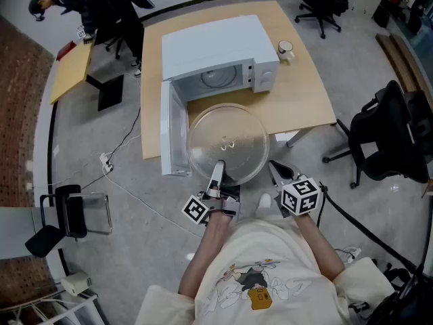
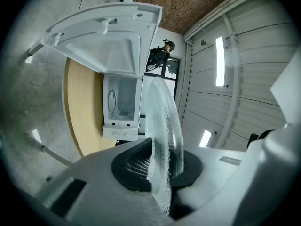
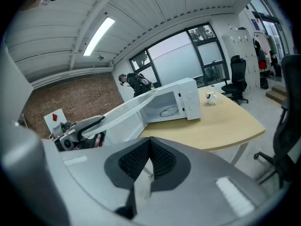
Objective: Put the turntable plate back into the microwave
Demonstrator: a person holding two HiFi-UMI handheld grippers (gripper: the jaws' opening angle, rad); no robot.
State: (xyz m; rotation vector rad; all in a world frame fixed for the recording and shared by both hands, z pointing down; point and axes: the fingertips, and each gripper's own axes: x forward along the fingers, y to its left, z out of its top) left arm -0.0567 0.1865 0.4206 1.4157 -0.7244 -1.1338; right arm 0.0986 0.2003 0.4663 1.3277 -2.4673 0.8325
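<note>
Off to the left of the left gripper (image 1: 217, 173) the microwave door (image 1: 172, 131) hangs swung wide open, reaching out past the near edge of the counter (image 1: 308, 97). The left gripper itself pinches the near rim of the turntable plate (image 1: 228, 143): in the left gripper view the clear glass stands edge-on between the two ribbed pads (image 2: 138, 164), which press on it from either side. The plate juts out straight ahead of this gripper, up in the air over the counter's near edge and outside the oven. Beyond the plate's far rim sits the white microwave (image 1: 216, 42), its cavity open and facing the person, with a pale ring (image 1: 220, 78) showing on the cavity floor.

Just to the right of the plate, and clear of it, the right gripper (image 1: 276, 172) is angled downward, its jaws pressed together with nothing between them. Ahead of that gripper and further right, a small white mug (image 1: 285, 50) stands on the counter beside the microwave's control panel. Well out to the right of the right gripper, on the floor past the counter's corner, stands a black office chair (image 1: 392, 134).
</note>
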